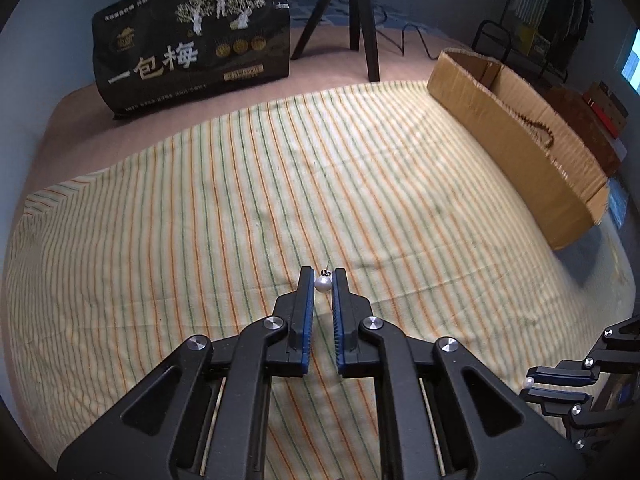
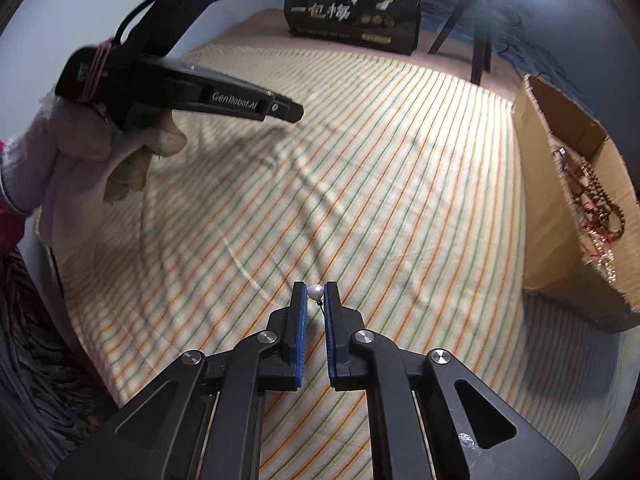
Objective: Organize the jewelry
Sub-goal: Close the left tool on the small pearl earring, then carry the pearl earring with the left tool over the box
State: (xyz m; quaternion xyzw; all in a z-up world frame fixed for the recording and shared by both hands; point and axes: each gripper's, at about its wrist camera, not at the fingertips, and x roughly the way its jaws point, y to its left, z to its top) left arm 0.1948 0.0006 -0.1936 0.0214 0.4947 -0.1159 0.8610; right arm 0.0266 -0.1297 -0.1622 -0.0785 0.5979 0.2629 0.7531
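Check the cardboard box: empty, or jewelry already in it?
Not empty. The right wrist view shows the open-topped cardboard box holding brown bead strands and other tangled jewelry on its floor.

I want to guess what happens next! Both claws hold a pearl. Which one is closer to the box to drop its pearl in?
Probably the right gripper. The box lies on its side of the cloth, and in the left view it sits between the left gripper and the box. Both pinch a pearl.

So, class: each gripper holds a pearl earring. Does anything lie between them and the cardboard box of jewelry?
Nothing visible does. From each pearl earring only bare striped cloth stretches to the open cardboard box at the right.
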